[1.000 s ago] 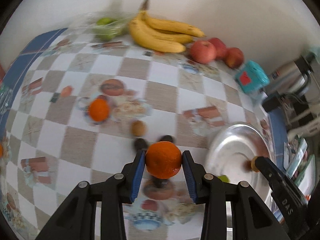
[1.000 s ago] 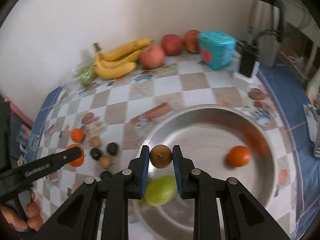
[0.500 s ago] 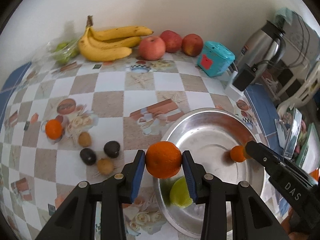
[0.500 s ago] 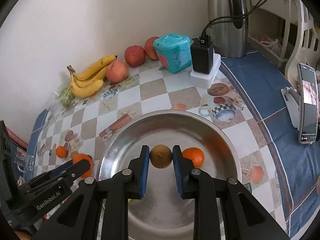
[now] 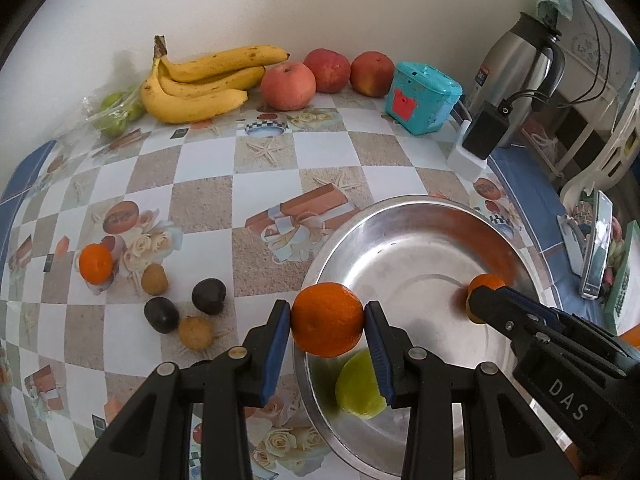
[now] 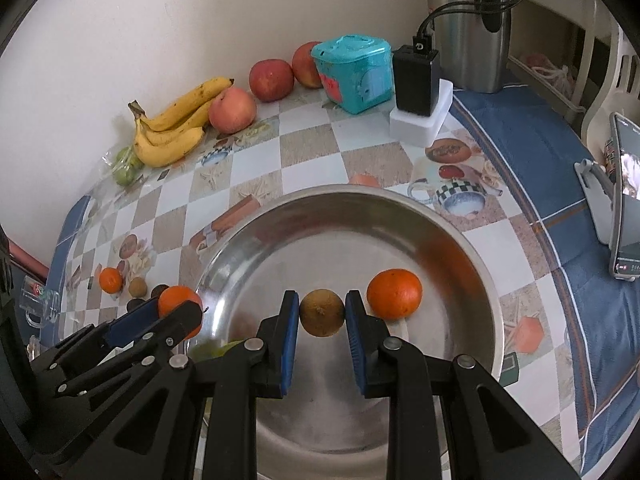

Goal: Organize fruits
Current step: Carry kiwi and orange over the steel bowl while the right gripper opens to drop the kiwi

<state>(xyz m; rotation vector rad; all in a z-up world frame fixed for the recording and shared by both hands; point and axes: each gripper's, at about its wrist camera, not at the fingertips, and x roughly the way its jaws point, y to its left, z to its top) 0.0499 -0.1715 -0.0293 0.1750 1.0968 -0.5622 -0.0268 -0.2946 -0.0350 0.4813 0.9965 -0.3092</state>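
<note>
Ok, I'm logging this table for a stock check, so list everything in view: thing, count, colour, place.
bananas: one bunch, yellow, by the wall
apples: three, red, beside the bananas
bagged fruit: clear bag, green, count unclear, left of the bananas
tub: one, teal, right of the apples
kettle: one, steel, far right
charger: one, black on a white block
bowl: one, steel, near right
bowl fruit: one orange, one green
table fruit: one orange, two tan, two dark
phone: one, on a stand, right edge
left gripper: black, shut on an orange
right gripper: black, shut on a brown fruit
</note>
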